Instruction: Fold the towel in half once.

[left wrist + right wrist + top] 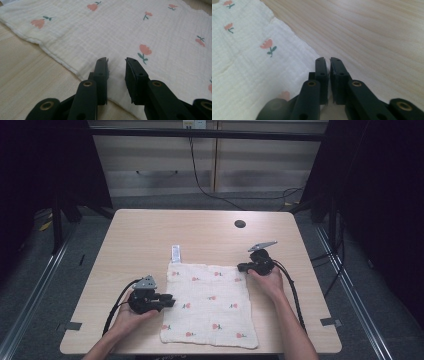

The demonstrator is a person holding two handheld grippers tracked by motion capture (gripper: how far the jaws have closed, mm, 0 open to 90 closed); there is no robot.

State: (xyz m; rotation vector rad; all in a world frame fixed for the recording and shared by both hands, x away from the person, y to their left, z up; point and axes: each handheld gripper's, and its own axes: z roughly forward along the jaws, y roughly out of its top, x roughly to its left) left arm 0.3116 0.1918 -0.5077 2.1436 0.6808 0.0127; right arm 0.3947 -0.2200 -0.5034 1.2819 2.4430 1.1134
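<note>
A white muslin cloth printed with small pink flowers lies flat on the wooden table, toward its near edge. My left gripper lies low at the cloth's left edge. In the left gripper view its jaws stand apart over the cloth with nothing pinched between them. My right gripper is at the cloth's far right corner. In the right gripper view its jaws are closed to a thin slit on the edge of the cloth.
A small white label sticks out from the cloth's far left corner. A dark round hole sits in the tabletop at the back right. Bare wood surrounds the cloth, and cables trail from both grippers toward the front edge.
</note>
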